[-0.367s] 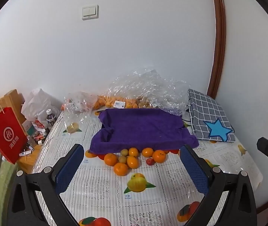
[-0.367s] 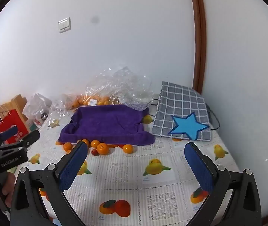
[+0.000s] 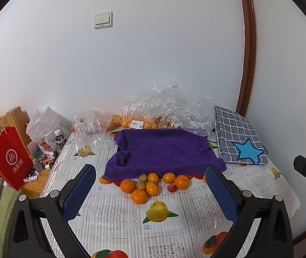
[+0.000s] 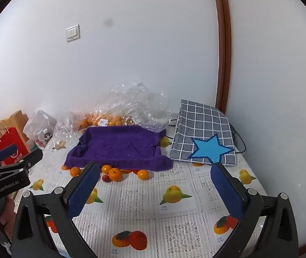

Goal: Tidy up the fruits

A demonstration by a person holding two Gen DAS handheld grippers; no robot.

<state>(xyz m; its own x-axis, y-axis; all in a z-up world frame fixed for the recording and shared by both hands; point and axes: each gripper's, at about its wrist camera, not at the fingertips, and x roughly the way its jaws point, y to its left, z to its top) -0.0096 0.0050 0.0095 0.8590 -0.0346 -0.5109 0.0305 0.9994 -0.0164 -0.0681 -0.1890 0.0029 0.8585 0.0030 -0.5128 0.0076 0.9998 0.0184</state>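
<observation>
Left gripper [image 3: 150,189] and right gripper [image 4: 155,185] both hang wide apart above the counter [image 3: 114,215], holding nothing; loose oranges [image 3: 139,196] cluster on it just before the purple cloth-lined tray [image 3: 161,150]

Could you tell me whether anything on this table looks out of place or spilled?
Yes: a cluster of loose oranges and smaller fruits lies on the tablecloth in front of the purple cloth-lined tray, which holds no fruit. Both grippers hover open.
</observation>
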